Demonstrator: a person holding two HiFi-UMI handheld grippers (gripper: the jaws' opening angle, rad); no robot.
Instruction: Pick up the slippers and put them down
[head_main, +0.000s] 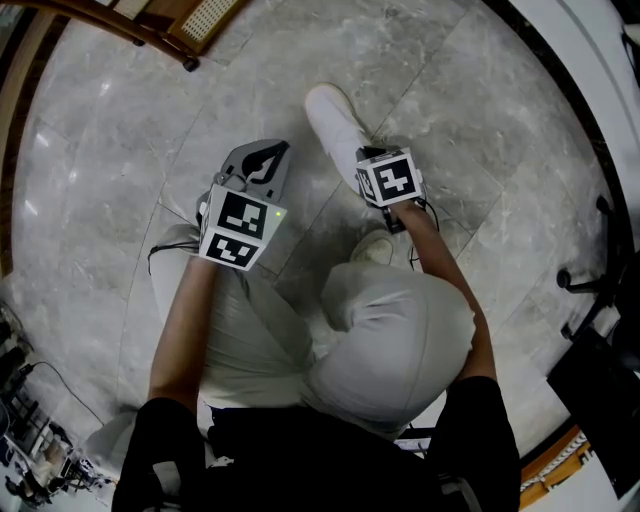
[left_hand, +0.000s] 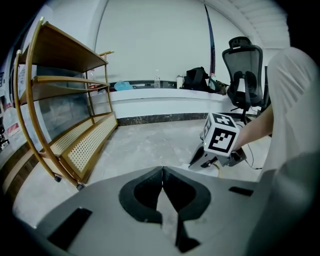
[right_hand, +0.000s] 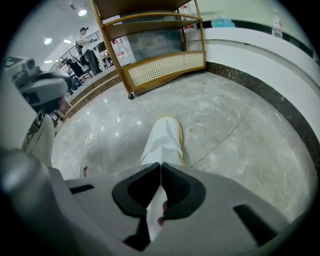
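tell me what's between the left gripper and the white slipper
Only bare marble floor lies between the left gripper and the white slipper. The head view shows that stretch with nothing on it.

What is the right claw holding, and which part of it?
A white slipper. The right claw is shut on the slipper's near end, and the rest of the slipper sticks out away from it.

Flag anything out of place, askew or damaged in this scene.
Nothing looks spilled or damaged. One oddity: only a single white slipper shows clearly. It is pinched by its near end in the shut right gripper, with its toe pointing away over the floor. No matching second slipper can be made out.
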